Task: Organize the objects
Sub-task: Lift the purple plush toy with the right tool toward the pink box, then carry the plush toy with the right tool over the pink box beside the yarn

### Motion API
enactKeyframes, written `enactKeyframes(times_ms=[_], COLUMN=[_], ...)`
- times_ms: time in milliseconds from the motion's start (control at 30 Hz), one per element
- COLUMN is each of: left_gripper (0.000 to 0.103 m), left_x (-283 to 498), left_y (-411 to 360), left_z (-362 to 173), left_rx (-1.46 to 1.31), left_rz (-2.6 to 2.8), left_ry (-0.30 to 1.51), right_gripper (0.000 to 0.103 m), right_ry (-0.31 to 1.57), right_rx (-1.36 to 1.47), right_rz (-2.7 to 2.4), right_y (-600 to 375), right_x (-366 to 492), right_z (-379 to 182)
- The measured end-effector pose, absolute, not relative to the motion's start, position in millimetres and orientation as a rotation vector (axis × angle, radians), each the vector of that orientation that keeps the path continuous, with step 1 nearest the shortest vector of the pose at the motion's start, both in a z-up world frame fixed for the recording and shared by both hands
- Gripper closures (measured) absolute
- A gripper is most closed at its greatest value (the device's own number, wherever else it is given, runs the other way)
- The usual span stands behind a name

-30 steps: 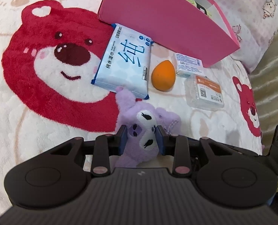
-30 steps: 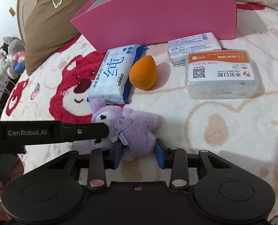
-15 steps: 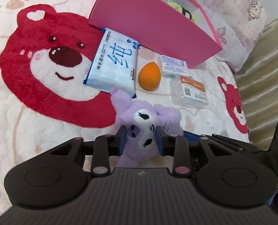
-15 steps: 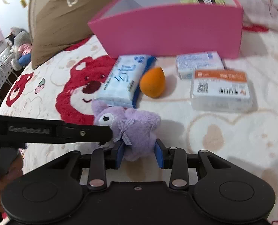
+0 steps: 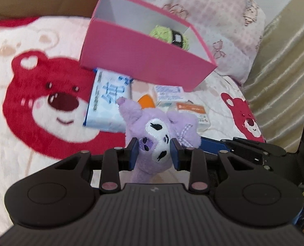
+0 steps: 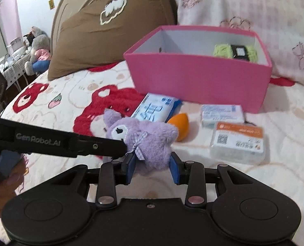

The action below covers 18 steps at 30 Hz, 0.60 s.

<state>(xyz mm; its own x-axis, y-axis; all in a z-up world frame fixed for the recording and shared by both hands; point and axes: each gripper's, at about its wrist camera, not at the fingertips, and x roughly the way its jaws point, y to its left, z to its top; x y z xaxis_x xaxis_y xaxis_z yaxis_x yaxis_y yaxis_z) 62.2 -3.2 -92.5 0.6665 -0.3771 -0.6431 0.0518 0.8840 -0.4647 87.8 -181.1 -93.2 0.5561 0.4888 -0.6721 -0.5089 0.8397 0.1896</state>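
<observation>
Purple plush toy hangs just in front of the pink box, my left tool clenched on its head and my right tool on its body. It looks light and squashy, so firm body grips suit it.

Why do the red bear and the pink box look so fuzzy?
Left wrist view: motion blur smears the red bear print and pink box; the purple plush looks sharper. Right wrist view: the clear plastic box blurs, and fisheye distortion bends edges.

"GenRobot.AI" on left tool
</observation>
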Motion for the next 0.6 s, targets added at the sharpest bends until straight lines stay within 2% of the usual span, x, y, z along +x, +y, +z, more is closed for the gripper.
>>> enactKeyframes(times_ms=[333, 600], left_gripper=[0.072, 0.072], left_x=[71.2, 69.5], left_y=[-15.3, -22.4], left_z=[-67.5, -25.4], left_rx=[-0.424, -0.31], left_rz=[-0.307, -0.354], left_ry=[0.773, 0.717], right_gripper=[0.06, 0.06], right_ry=[0.722, 0.681], right_rx=[-0.052, -0.004], right_rz=[0.541, 0.527], right_y=[-190.4, -198.7], right_x=[86.6, 81.5], right_z=[-63.1, -34.4])
